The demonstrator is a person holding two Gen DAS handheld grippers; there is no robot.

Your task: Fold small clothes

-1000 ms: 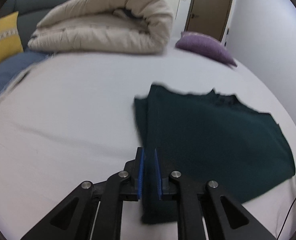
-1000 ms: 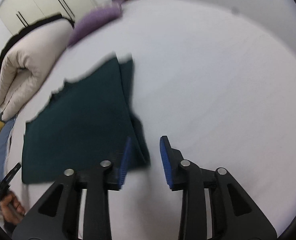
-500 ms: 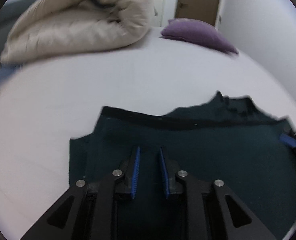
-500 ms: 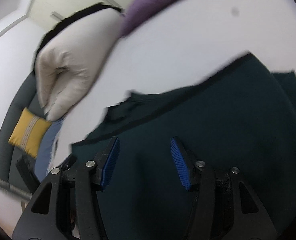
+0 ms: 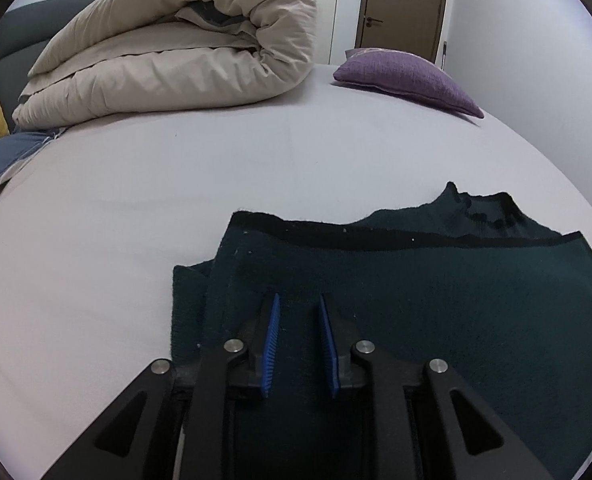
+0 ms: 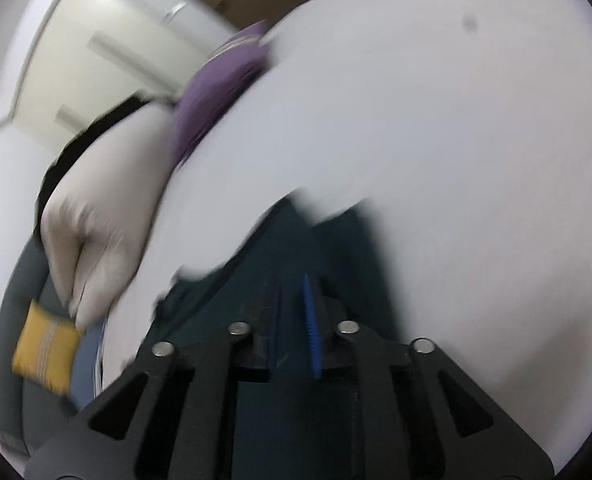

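Note:
A dark green knitted garment point(image 5: 436, 292) lies folded on the white bed point(image 5: 176, 200), its black hem band running across the far edge. My left gripper point(image 5: 298, 346) hovers low over its near left part, blue pads a little apart with only cloth seen below them. In the blurred right wrist view my right gripper point(image 6: 296, 320) has its jaws nearly together, and a fold of the green garment point(image 6: 336, 240) runs up between them.
A rolled beige duvet point(image 5: 176, 52) lies at the back left of the bed. A purple cushion point(image 5: 408, 76) lies at the back right. A yellow cushion point(image 6: 46, 360) and a grey-blue sofa point(image 5: 36, 28) stand beyond the bed's left edge.
My left gripper moved onto the garment and opened a little. My right gripper went from wide open over the cloth to closed on a fold, and swung fast.

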